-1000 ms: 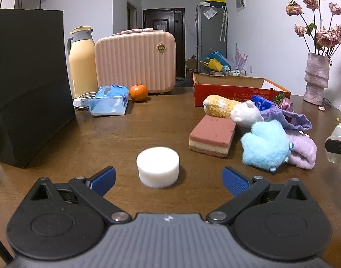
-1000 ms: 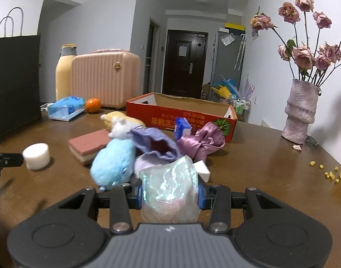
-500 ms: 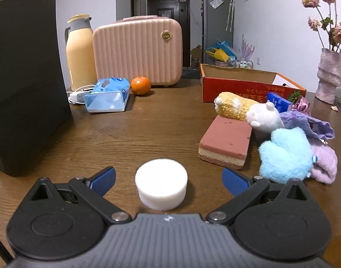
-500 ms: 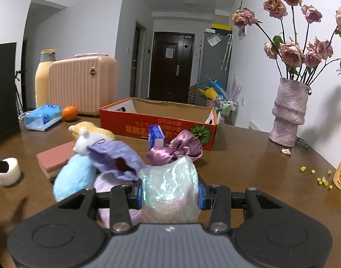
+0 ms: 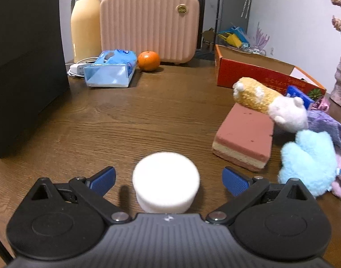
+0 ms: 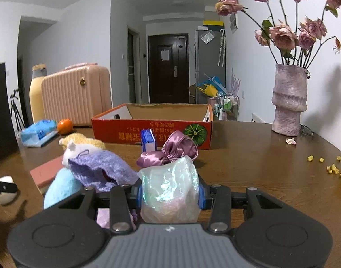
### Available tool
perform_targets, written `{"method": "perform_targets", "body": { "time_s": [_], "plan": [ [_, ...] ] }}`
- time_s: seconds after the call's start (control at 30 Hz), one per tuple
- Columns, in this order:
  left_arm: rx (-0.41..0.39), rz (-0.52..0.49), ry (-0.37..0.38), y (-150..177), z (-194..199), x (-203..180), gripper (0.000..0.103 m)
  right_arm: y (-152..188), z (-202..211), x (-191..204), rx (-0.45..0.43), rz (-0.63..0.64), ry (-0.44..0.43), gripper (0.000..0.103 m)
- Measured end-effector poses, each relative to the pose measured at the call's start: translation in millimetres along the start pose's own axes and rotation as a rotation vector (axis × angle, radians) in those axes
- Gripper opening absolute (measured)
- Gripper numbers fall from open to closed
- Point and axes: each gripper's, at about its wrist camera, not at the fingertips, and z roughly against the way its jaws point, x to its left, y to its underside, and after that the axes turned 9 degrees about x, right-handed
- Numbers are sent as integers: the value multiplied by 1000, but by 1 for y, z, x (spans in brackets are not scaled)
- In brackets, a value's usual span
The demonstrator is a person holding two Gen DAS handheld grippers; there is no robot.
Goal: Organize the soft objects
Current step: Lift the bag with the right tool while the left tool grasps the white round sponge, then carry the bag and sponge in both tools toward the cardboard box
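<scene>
Closer now, the white sponge [image 5: 166, 182] sits low centre between open left fingers [image 5: 103, 177], untouched; right fingers [image 6: 201, 193] grip the iridescent pouch [image 6: 169, 189].

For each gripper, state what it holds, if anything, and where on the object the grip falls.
The right gripper clamps the iridescent plastic bag across its lower sides. The left gripper holds nothing; its open jaws flank the white foam cylinder.

Sponge puck [image 5: 166, 179]: on the table [image 5: 148, 116], between the left gripper's [image 5: 168, 177] spread fingers, touching neither.
Sponge block [image 5: 244, 137]: right of the puck, apart from it.
Plush toys [image 5: 268, 102]: behind and right of the block, leaning on it.
Box [image 6: 152, 127]: behind the toy heap.
Bag [image 6: 170, 189]: pinched in the right gripper [image 6: 170, 195], before the box.
Vase [image 6: 290, 102]: right of the box.
</scene>
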Motion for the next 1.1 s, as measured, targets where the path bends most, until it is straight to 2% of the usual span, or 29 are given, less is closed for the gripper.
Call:
{"method": "perform_targets", "body": {
  "time_s": [0.17, 0.27, 0.33, 0.47, 0.5, 0.53, 0.87, 1.1],
  "plan": [
    [26, 3, -35, -4, -11, 1, 103, 0, 4, -5, -16, -21, -9, 43],
    [39, 12, -47, -5, -14, 2, 97, 0, 3, -5, -12, -22, -12, 43],
    [49, 11, -47, -5, -16, 3, 85, 0, 3, -4, -10, -18, -10, 43],
    [49, 4, -36, -5, -16, 3, 69, 1, 2, -4, -10, -17, -5, 43],
    [47, 3, -23, -5, -15, 3, 61, 1, 2, -4, -10, -17, -3, 43],
    [42, 0, -18, -4, -15, 2, 59, 1, 2, -3, -8, -17, -1, 43],
    [14, -22, 21, -3, -9, -1, 58, 3, -3, 0, 10, -2, 10, 43],
    [-15, -1, -4, -5, -4, 3, 58, 1, -4, -1, 16, 6, 18, 43]
  ]
}}
